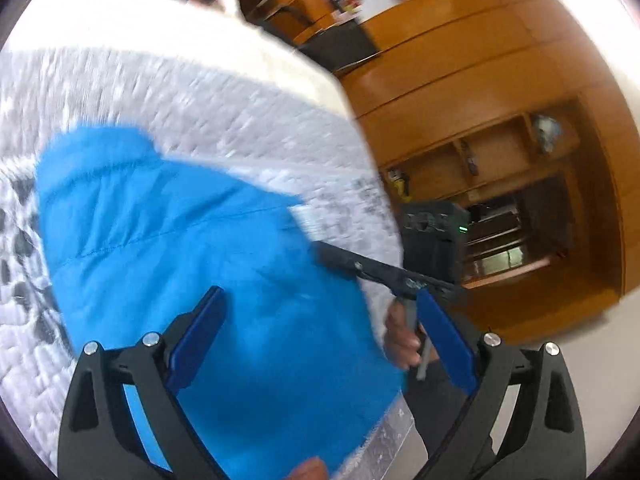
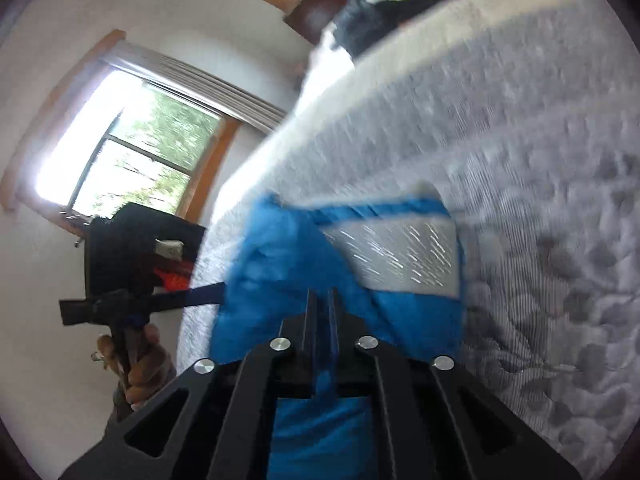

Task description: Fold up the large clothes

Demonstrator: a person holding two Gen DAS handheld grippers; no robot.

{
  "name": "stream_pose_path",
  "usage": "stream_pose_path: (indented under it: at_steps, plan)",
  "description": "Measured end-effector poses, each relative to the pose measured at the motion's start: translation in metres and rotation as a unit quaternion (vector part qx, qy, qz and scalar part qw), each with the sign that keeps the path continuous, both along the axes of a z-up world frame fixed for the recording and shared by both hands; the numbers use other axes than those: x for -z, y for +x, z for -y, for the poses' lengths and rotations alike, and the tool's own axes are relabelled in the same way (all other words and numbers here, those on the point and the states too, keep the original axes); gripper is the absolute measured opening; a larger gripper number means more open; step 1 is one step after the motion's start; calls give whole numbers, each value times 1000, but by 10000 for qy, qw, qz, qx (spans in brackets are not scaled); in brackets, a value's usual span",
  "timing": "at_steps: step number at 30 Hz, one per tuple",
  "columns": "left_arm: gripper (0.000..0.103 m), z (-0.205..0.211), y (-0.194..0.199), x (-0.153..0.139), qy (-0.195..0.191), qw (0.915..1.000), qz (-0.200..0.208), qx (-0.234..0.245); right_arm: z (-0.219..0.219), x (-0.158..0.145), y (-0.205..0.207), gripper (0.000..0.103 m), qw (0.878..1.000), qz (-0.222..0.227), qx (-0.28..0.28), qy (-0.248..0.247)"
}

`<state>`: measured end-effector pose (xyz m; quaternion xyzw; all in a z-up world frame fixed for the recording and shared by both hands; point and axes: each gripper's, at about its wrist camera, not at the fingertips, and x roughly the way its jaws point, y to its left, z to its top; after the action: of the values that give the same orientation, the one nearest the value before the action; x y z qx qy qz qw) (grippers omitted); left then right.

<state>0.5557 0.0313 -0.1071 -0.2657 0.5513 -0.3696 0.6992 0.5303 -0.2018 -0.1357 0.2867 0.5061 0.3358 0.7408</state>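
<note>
Now our right gripper (image 2: pixel 320 300) pinches the bright blue padded jacket (image 1: pixel 180 240) on the grey quilted bed (image 1: pixel 200 100); left gripper (image 1: pixel 320 324) jaws spread, folding seems half done.

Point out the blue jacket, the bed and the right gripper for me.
blue jacket (image 1: pixel 180 240): left wrist view, middle of its quilted blue cloth.
bed (image 2: pixel 540 140): right wrist view, bare patch of the grey patterned cover.
right gripper (image 2: pixel 320 300): right wrist view, tips of its fingers, shut on the jacket.

Quilted bed (image 1: pixel 200 92), blue jacket (image 1: pixel 192 248) on it
</note>
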Motion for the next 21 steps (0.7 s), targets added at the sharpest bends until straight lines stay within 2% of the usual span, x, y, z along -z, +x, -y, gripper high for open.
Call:
stream_pose_path:
  at_steps: [1,3,5,7,9,11,13,15,16,17,18,19,21]
  plan:
    - [95,5,-2,10,84,10000,9,-17,-1,13,1,0,9999,-92,-12,-84]
    - [94,18,-7,19,489,9985,210,107,-3,26,-1,0,9998,-95,-22,-160]
    - [94,21,-7,13,619,9977,216,149,0,24,-5,0,9998,-144,37,-154]
    - [94,9,-14,-6,556,9982,219,23,11,-1,-18,1,9994,48,69,-346]
    - [94,-2,-36,-30,489,9968,621,74,12,-29,-37,5,9987,401,38,-317]
    - [94,-12,-69,-53,143,9950,929,335,16,-59,-70,6,9961,842,-100,-249]
    - [94,-10,-104,-57,-289,9912,1024,791,12,-70,-104,7,9939,1034,-363,-156]
    - [94,-6,-119,-40,-430,9906,814,1014,9,-60,-121,7,9939,957,-473,-277]
    - [94,-1,-121,-25,-298,9920,685,1017,9,-44,-126,5,9944,837,-476,-437]
    - [90,1,-120,-10,-181,9932,586,990,6,-29,-126,5,9949,722,-444,-545]
    - [87,2,-118,5,-179,9943,497,925,6,-16,-127,5,9956,640,-374,-574]
    - [87,1,-117,9,-200,9949,451,875,8,-1,-125,4,9972,519,-263,-475]
    - [87,-3,-117,5,-263,9959,344,790,10,4,-127,4,9982,425,-162,-388]
